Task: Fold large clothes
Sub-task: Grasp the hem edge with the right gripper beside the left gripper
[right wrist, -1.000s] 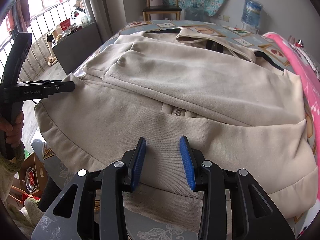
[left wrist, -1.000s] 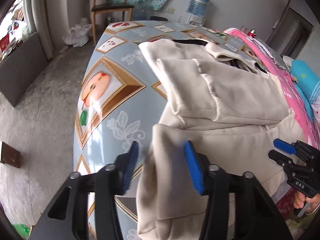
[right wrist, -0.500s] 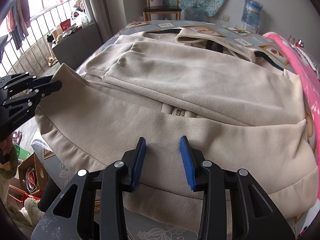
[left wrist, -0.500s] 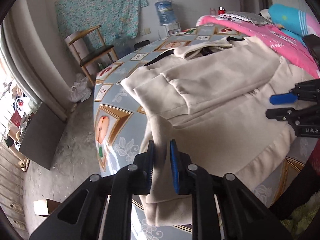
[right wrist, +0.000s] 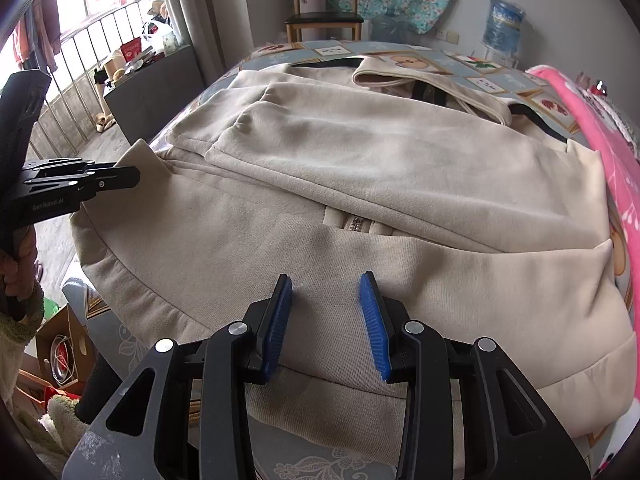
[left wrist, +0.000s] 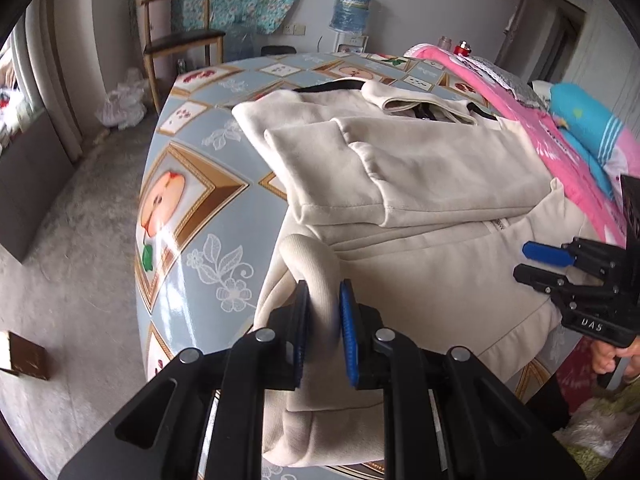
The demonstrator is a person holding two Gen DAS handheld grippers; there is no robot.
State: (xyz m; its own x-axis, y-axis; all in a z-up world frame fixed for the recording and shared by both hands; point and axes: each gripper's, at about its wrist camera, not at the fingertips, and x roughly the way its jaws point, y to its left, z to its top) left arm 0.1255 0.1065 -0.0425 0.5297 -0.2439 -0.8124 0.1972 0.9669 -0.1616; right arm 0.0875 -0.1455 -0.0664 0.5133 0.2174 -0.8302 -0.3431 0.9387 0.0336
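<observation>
**Left had the hem corner, right was over the hem but not gripping**

Your left gripper [left wrist: 324,316] was pinching the bottom-left corner of the beige jacket [left wrist: 420,184], low centre of the left view; the fabric bulged up in a loop between the blue pads. Your right gripper [right wrist: 326,320] hovered with its fingers spread above the hem band at lower centre of the right view, nothing between them. The jacket lay flat on the patterned table [left wrist: 192,216], sleeves folded across the chest, collar toward the top of the frame, hem nearest you. The hem ran left to right between both grippers, so I'd say the fold went away from you, toward the collar.
</observation>
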